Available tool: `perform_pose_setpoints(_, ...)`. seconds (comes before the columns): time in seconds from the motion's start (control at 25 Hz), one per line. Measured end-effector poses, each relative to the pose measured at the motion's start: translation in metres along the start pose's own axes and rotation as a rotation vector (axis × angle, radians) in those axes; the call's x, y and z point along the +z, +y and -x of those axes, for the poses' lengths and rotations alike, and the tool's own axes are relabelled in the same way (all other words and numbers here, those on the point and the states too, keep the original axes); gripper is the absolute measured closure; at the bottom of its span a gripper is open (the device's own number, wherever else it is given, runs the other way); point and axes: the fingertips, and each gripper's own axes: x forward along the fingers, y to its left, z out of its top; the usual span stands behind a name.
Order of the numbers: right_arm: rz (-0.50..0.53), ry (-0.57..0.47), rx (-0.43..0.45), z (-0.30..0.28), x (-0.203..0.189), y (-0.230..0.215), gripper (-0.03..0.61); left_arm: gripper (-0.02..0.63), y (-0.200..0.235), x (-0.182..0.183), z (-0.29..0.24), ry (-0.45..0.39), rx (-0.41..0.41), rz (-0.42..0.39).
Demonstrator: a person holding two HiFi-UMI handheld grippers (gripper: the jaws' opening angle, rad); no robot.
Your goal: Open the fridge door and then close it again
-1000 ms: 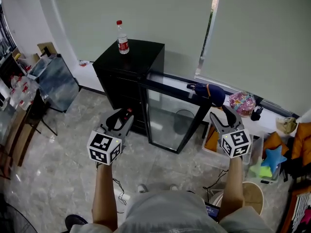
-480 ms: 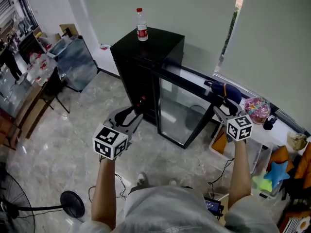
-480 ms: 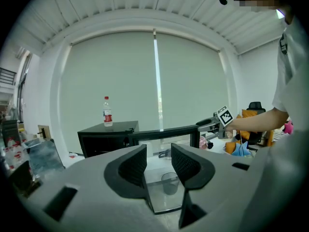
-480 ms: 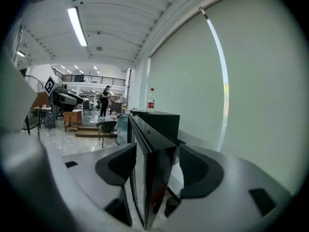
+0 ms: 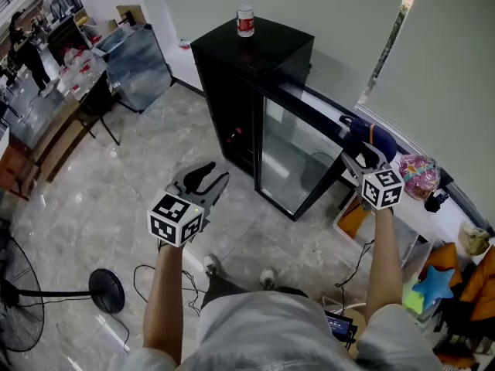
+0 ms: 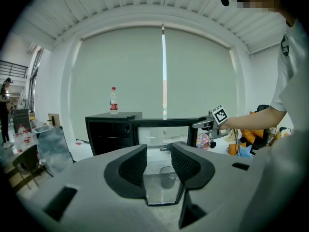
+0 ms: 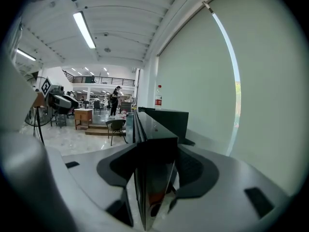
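The black fridge (image 5: 255, 41) stands by the window with a water bottle (image 5: 244, 11) on top. Its glass door (image 5: 298, 157) is swung wide open toward me. My right gripper (image 5: 349, 159) sits at the top corner of the door's free edge. In the right gripper view the door edge (image 7: 152, 144) fills the gap of the right gripper (image 7: 154, 170); the jaws have just been closing on it. My left gripper (image 5: 209, 175) hangs open and empty in front of the fridge. Its open jaws (image 6: 159, 161) frame the door (image 6: 164, 129), well short of it.
A fan (image 5: 104, 288) and a cable lie on the marble floor at the lower left. Chairs and a table (image 5: 46, 122) stand at the far left. Bins, a bag and bright toys (image 5: 421, 176) crowd the window ledge at the right. My feet (image 5: 267, 277) stand close to the door.
Both grippers have sunk lower. The right one has stayed at the door's free edge, and the door stands open throughout. The head view has swung toward the room at the left.
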Motion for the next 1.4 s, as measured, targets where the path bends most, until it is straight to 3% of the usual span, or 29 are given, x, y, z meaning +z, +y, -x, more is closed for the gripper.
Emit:
perform_pose_setpoints(0.36, -0.028, -0.015, -0.007, 0.008, 0.0, 0.019, 0.351, 0.463, 0.001, -0.003, 0.005, -0.003, -0.004, 0.006)
perform_pose_setpoints(0.76, -0.056, 0.015, -0.06, 0.021, 0.003, 0.07, 0.353, 0.463, 0.038, -0.016, 0.037, -0.039, -0.012, 0.026)
perform_pose_setpoints(1.2, -0.073, 0.08, -0.083, 0.027, 0.009, 0.166, 0.357, 0.463, 0.116, -0.036, 0.085, -0.071, -0.055, 0.039)
perform_pose_setpoints(1.4, -0.095, 0.07, -0.075, 0.021, 0.014, 0.212, 0.359, 0.463, 0.121, -0.036, 0.079, -0.109, -0.123, 0.055)
